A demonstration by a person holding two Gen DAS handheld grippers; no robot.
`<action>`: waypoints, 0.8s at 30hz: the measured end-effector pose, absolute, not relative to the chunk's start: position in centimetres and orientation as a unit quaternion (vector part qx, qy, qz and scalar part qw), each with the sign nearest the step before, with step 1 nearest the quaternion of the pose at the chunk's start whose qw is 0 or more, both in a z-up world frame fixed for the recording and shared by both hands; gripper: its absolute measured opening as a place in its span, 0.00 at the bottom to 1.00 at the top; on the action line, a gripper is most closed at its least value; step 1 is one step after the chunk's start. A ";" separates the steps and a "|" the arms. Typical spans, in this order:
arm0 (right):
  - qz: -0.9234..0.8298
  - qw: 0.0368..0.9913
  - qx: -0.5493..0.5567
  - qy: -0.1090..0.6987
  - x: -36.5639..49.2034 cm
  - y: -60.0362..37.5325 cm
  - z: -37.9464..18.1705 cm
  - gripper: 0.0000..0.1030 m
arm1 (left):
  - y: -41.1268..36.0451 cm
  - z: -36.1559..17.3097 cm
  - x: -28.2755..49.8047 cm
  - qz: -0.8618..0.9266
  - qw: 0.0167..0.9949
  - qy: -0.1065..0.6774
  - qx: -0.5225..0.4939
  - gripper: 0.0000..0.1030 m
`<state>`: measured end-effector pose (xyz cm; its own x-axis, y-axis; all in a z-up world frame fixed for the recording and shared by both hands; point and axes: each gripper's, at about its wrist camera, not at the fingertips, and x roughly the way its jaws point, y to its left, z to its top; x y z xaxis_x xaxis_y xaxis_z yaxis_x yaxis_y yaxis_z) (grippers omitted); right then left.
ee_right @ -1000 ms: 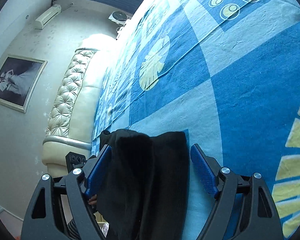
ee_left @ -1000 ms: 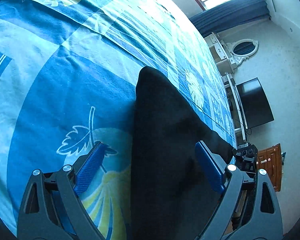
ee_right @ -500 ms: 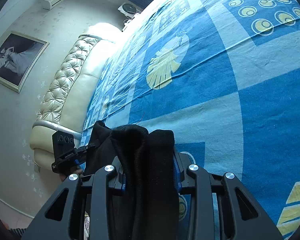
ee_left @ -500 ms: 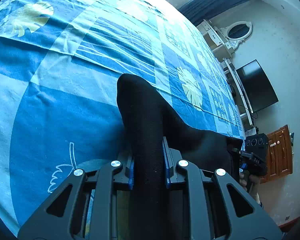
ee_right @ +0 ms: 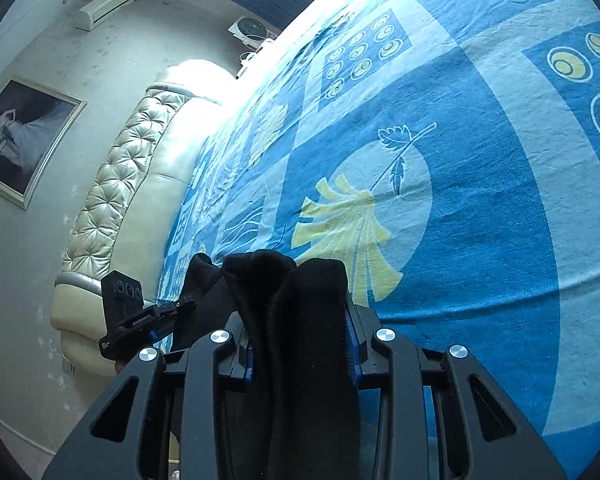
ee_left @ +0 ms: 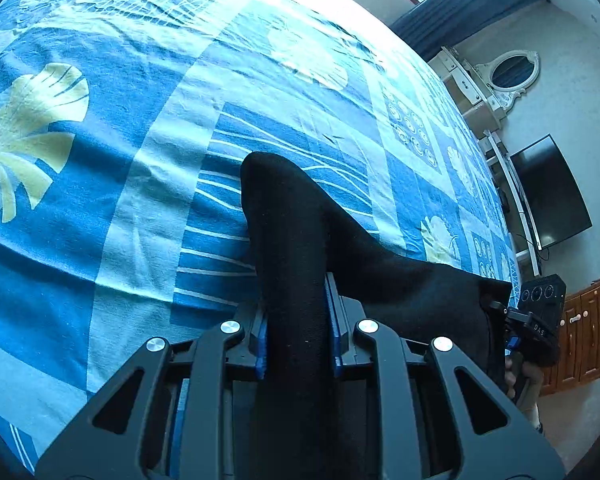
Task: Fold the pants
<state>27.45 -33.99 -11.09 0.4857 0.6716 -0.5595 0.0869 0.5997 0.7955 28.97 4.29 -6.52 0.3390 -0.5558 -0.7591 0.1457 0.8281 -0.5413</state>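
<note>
A home bedroom. A wide bed (ee_right: 480, 208) under a blue patterned sheet fills both views. At its head stands a tufted cream headboard (ee_right: 116, 200), with a framed picture (ee_right: 18, 136) and air conditioner (ee_right: 108, 6) on the wall beyond it. Off the bed's far side are a dressing table (ee_left: 466, 88) with oval mirror (ee_left: 514, 74), a TV (ee_left: 550, 192) and curtains (ee_left: 472, 8).

We see a blue patterned bedsheet (ee_left: 148, 128), a tufted cream headboard (ee_right: 112, 200), a framed picture (ee_right: 24, 136), a dark television (ee_left: 552, 192) and an oval mirror (ee_left: 514, 74).
</note>
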 end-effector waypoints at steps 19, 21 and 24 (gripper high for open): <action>0.201 0.745 0.442 0.458 27.4 -34.4 -12.3 0.37 | 6.3 -7.6 27.9 -0.260 0.791 0.500 -0.236 0.38; 0.204 0.739 0.452 0.457 27.2 -34.4 -12.1 0.45 | 7.0 -7.5 27.3 -0.267 0.786 0.498 -0.250 0.47; 0.209 0.727 0.479 0.445 26.0 -34.9 -11.3 0.63 | 8.7 -7.1 25.4 -0.271 0.778 0.492 -0.283 0.74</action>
<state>26.00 -34.94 -11.26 0.5172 0.7299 -0.4469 0.1226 0.4536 0.8827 25.38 8.73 -7.12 0.3698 -0.6999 -0.6110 0.1430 0.6927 -0.7069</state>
